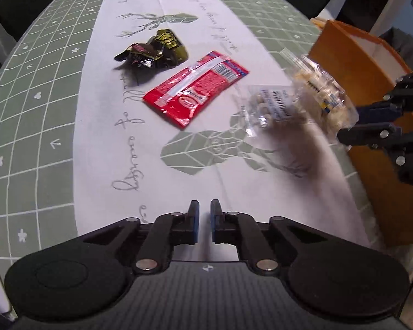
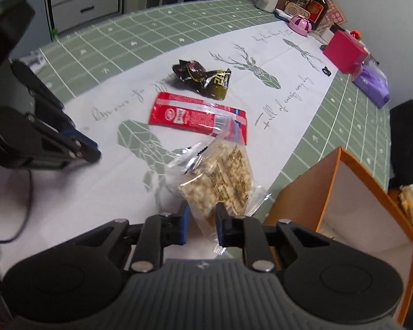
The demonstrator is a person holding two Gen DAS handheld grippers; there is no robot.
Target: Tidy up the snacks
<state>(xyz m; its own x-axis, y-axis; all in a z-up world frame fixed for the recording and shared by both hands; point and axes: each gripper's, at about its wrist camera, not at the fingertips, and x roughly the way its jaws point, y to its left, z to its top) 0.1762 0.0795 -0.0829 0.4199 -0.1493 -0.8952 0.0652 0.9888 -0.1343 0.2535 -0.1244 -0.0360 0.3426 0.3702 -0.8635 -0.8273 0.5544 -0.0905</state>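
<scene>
The right gripper (image 2: pixel 202 221) is clamped on the near end of a clear bag of puffed snacks (image 2: pixel 220 178), which hangs above the tablecloth (image 2: pixel 68 200) rather than lying on it. In the left wrist view the same bag (image 1: pixel 311 93) is blurred, held just in front of the orange box (image 1: pixel 371 126).

Taking the orange box (image 2: pixel 303 192) as landmark: it stands at the table's edge, its open top showing a pale, bare inside wall. The clear bag is just beside its near wall, not over the opening. A red snack packet (image 2: pixel 198 117) lies flat on the white runner, farther from the box than the bag, its corner seen behind the bag's sealed edge. Beyond the red packet, farther still from the box, a crumpled dark wrapper (image 2: pixel 203 78) lies on the cloth.

The left gripper (image 1: pixel 205 214) has its fingers brought together with only a narrow slit between the blue pads and nothing between them. It hovers over the runner, well apart from the box, on the far side of the bag from it (image 2: pixel 88 148).

Between the bag and the box no object intervenes. At the table's far end, well away from the box, stand a pink box (image 2: pixel 344 51), a purple pack (image 2: pixel 371 84) and a brown bottle (image 2: pixel 318 7). A dark chair (image 2: pixel 407 143) sits beyond the box's far side.
</scene>
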